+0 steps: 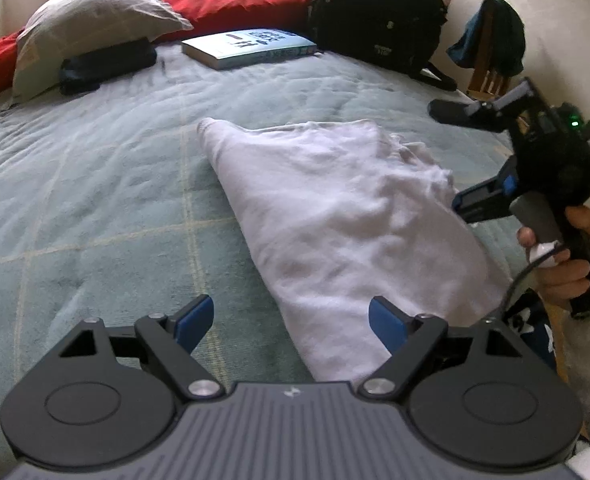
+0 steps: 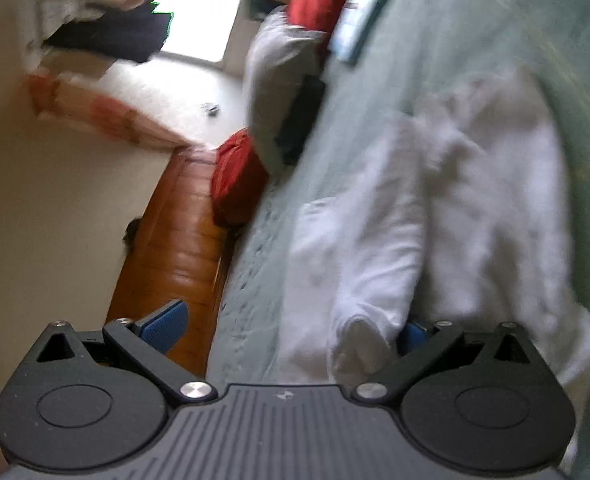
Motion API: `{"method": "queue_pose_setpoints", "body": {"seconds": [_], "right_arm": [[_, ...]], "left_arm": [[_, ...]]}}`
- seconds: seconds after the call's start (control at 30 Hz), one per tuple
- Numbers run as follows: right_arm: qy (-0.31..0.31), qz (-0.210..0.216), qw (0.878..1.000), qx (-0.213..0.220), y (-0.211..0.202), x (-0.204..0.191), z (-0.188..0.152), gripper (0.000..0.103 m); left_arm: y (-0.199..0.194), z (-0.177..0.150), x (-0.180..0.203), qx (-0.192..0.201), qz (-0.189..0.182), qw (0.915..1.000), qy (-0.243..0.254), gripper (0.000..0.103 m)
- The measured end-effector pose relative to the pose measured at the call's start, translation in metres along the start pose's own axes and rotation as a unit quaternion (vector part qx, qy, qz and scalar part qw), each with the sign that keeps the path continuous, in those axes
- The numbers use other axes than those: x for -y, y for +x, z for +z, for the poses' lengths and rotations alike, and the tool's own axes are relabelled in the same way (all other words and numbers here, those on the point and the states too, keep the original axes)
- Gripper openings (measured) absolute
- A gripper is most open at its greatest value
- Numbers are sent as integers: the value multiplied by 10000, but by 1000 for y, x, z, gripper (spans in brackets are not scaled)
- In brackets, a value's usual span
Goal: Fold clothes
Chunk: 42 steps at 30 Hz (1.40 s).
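A white garment [image 1: 335,208] lies crumpled on the green bedspread [image 1: 95,184], narrowing towards the far left. My left gripper [image 1: 291,320] hovers open above its near end, the right blue pad over the cloth and the left pad over bare bedspread. In a hand at the right, my right gripper [image 1: 449,158] stands wide open at the garment's right edge. The right wrist view is rolled sideways and blurred. There the right gripper [image 2: 291,330] is open, and a fold of the white garment [image 2: 475,200] lies between the jaws and covers part of the right pad.
At the back of the bed are a grey pillow [image 1: 91,28] on a dark folded item [image 1: 107,64], a red duvet [image 1: 239,2], a book [image 1: 251,48] and a black backpack [image 1: 379,12]. A chair with clothes [image 1: 491,40] stands by the wall. The wooden bed frame [image 2: 175,232] borders the mattress.
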State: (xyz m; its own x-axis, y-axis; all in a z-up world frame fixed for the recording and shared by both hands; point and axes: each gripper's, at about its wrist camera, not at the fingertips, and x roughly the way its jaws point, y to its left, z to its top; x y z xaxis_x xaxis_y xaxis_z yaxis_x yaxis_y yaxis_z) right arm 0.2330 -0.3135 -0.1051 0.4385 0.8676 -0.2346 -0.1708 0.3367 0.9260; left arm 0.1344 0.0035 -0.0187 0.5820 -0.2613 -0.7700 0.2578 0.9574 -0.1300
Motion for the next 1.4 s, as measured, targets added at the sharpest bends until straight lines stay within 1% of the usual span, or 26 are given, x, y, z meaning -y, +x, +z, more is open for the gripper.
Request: {"method": "queue_pose_setpoints", "body": {"seconds": [0.07, 0.13, 0.17, 0.2, 0.23, 0.27, 0.3, 0.33, 0.37, 0.4, 0.43, 0.47, 0.5, 0.53, 0.6, 0.7, 0.83, 0.97, 1.17, 1.3, 1.4], "right_arm": [[-18, -111, 9999, -1, 7, 5, 2, 103], [-35, -139, 9999, 79, 9, 14, 0, 98], [-65, -168, 9998, 101, 6, 14, 0, 91], [-98, -290, 9994, 129, 4, 15, -1, 77], [-127, -461, 9987, 179, 2, 18, -3, 68], [-103, -584, 9980, 239, 0, 22, -5, 47], [-27, -656, 9974, 312, -1, 28, -7, 30], [52, -674, 9970, 365, -3, 33, -8, 27], [123, -629, 9972, 384, -4, 35, -8, 27], [137, -652, 9970, 384, -2, 32, -8, 30], [94, -742, 9965, 371, 1, 27, -7, 32], [11, -830, 9959, 362, 5, 22, -8, 39], [-124, -915, 9951, 358, 7, 18, -9, 40], [-251, -1010, 9939, 364, 9, 14, -10, 39], [-503, -1264, 9899, 401, 12, 9, -15, 24], [-685, -1415, 9864, 475, 12, 1, -19, 23], [-1126, -1598, 9791, 568, 13, -26, -18, 22], [-1474, -1775, 9708, 653, -2, -44, -12, 21], [-1402, -2145, 9641, 696, -25, -40, -1, 21], [-1229, -2227, 9651, 619, -37, -26, -4, 21], [-1216, -2236, 9648, 665, -42, -24, -8, 21]], "left_arm": [[1, 0, -2, -9, 72, 10000, -25, 85], [0, -1, -4, 5, 66, 10000, -59, 85], [-1, -3, -5, 16, 40, 10000, -84, 85], [-2, -3, -7, 25, 12, 9999, -110, 85], [-1, -4, -8, 25, 1, 9999, -138, 85], [-1, -4, -9, 22, 12, 9999, -157, 85], [0, -5, -9, 17, 30, 9999, -162, 85], [0, -5, -9, 12, 38, 9999, -163, 85], [0, -5, -8, 7, 24, 9999, -154, 85], [0, -5, -8, 6, 10, 9999, -145, 85], [0, -5, -8, 15, -3, 9999, -135, 85], [0, -5, -7, 23, -17, 9999, -126, 85], [-1, -6, -7, 32, -30, 9999, -117, 85], [-1, -6, -7, 39, -41, 9999, -110, 85], [-2, -7, -7, 48, -48, 9999, -106, 85], [-4, -7, -6, 63, -37, 9999, -77, 85], [-6, -7, -7, 89, -28, 9999, -83, 85], [-7, -7, -7, 100, -25, 9999, -77, 85], [-6, -7, -4, 83, -63, 9999, -33, 85], [-5, -6, 0, 72, -80, 9999, -1, 85], [-7, -5, 1, 81, -76, 9999, 44, 85]]}}
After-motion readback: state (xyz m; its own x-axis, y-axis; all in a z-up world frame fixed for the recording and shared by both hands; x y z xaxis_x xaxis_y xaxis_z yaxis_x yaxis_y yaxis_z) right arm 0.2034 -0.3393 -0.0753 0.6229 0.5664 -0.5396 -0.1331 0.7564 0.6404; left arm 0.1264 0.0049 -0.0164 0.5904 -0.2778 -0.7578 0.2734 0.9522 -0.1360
